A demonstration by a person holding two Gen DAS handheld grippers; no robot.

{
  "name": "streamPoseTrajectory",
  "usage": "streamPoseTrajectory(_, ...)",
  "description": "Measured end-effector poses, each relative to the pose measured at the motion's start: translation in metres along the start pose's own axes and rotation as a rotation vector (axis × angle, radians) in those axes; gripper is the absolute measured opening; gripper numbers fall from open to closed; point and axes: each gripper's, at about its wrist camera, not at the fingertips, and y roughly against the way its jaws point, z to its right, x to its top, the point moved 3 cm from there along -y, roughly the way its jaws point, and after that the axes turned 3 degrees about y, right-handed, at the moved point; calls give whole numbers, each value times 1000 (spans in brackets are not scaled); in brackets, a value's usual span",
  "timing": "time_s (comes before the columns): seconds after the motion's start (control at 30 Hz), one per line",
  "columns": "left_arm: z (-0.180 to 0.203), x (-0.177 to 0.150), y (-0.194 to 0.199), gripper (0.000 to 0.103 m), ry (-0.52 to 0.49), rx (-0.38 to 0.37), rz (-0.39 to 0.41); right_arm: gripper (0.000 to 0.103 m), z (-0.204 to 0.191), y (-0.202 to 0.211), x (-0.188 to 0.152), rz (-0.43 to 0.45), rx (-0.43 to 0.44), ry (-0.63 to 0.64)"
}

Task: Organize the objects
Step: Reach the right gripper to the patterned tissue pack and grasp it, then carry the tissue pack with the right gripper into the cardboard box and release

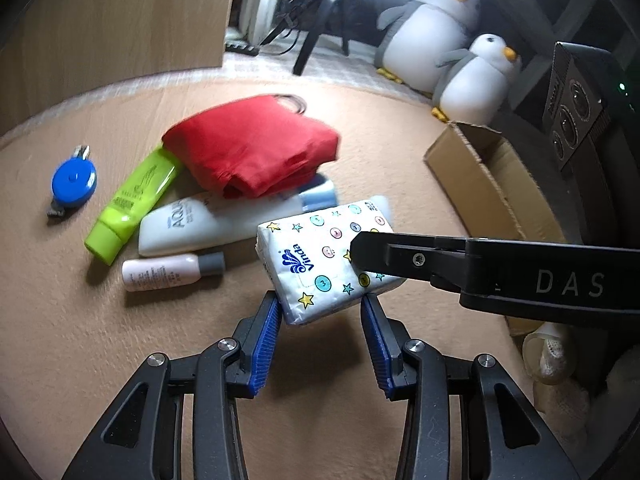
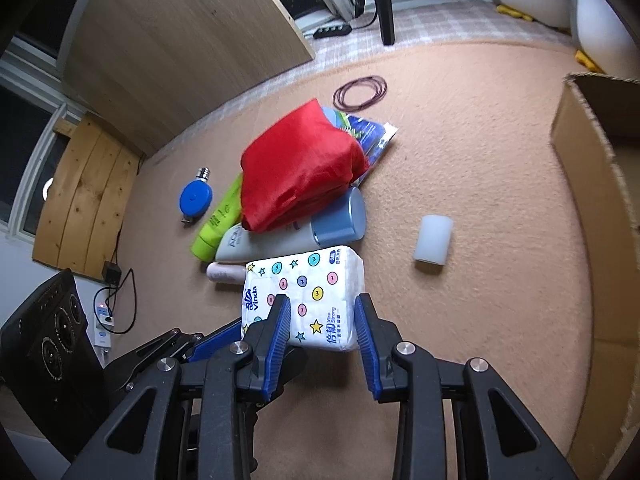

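A white tissue pack (image 1: 320, 248) printed with stars and numbered dots hangs slightly above the tan carpet, casting a shadow below. My left gripper (image 1: 322, 308) is shut on its near end, a blue pad pressing each side. My right gripper (image 2: 320, 312) is shut on the same pack (image 2: 304, 276) from the other side; one of its black fingers (image 1: 372, 256) crosses over the pack in the left wrist view. On the carpet behind lie a red folded bag (image 1: 252, 148), a green tube (image 1: 128, 204), a white bottle (image 1: 200, 228), a small pink bottle (image 1: 168, 272) and a blue tape measure (image 1: 74, 182).
An open cardboard box (image 2: 592, 200) stands at the right. A white cylinder (image 2: 434, 242) lies between it and the pile. Rubber bands (image 2: 360, 92) and a blue packet (image 2: 372, 132) lie past the red bag. Two penguin plush toys (image 1: 424, 40) and a black speaker (image 1: 576, 100) stand behind.
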Motion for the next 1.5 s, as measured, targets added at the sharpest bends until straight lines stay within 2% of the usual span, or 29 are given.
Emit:
streamPoseTrajectory(0.23, 42, 8, 20, 44, -75, -32, 44, 30, 9, 40, -7, 75, -25, -6)
streamPoseTrajectory(0.43, 95, 16, 25, 44, -149, -91, 64, 31, 37, 86, -14, 146, -55, -52)
streamPoseTrajectory(0.8, 196, 24, 5, 45, -277, -188, 53, 31, 106, 161, -30, 254, -153, -157)
streamPoseTrajectory(0.93, 225, 21, -10, 45, -312, -198, 34, 30, 128, 173, -36, 264, -179, -191)
streamPoseTrajectory(1.2, 251, 19, -35, 45, -353, -206, -3, 30, 158, 178, -42, 265, -212, -236)
streamPoseTrajectory(1.37, 251, 19, -36, 48, -362, -204, -12, 31, 166, 181, -44, 270, -233, -255)
streamPoseTrajectory(1.5, 238, 24, -31, 49, -354, -187, 2, 46, 165, 182, -44, 277, -251, -267)
